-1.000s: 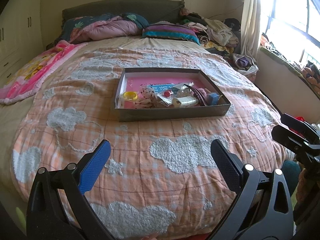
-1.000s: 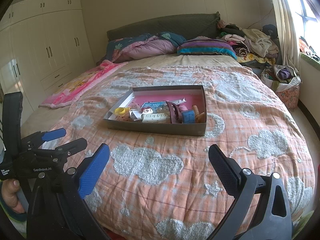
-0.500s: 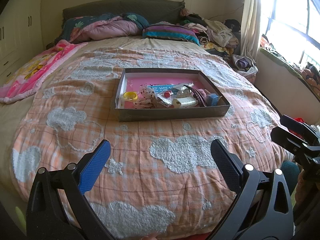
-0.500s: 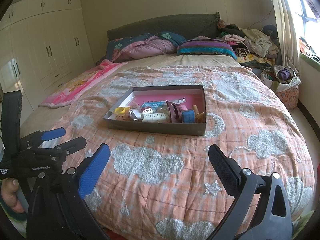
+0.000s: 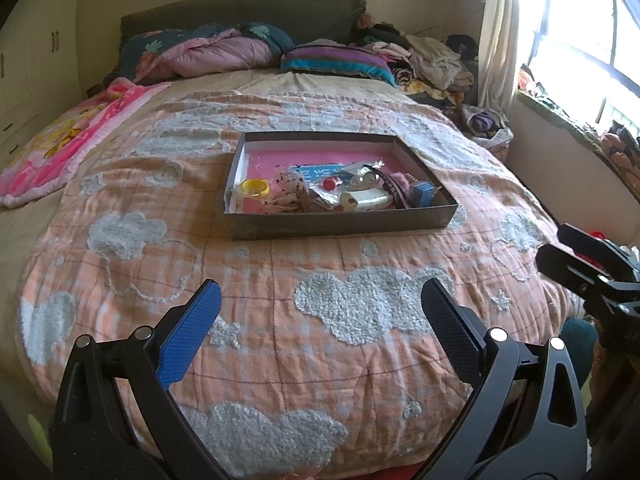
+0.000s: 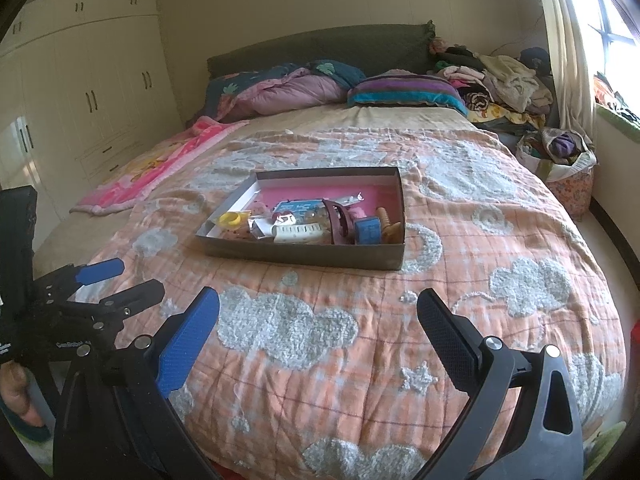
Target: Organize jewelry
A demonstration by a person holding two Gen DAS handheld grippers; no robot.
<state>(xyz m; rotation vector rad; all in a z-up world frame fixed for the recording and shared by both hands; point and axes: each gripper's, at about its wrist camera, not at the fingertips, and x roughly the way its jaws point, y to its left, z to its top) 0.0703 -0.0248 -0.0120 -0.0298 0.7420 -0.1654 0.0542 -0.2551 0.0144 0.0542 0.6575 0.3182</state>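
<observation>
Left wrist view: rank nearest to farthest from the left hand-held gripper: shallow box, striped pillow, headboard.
From the left hand-held gripper, open over the quilt's near edge:
1. Shallow box, mid-bed, slightly right.
2. Striped pillow, at the bed's head, right of centre.
3. Headboard, behind the pillows, against the wall.

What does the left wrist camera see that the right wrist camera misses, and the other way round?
Only the left wrist view shows the bright window panes and the right gripper at its right edge.

Only the right wrist view shows the tall cream wardrobe doors, the left gripper and a bit of the hand holding it.

Both show the orange cloud-patterned quilt and the shallow grey cardboard box with a pink floor of small items, including a yellow ring-shaped piece. Both grippers are open and empty.
</observation>
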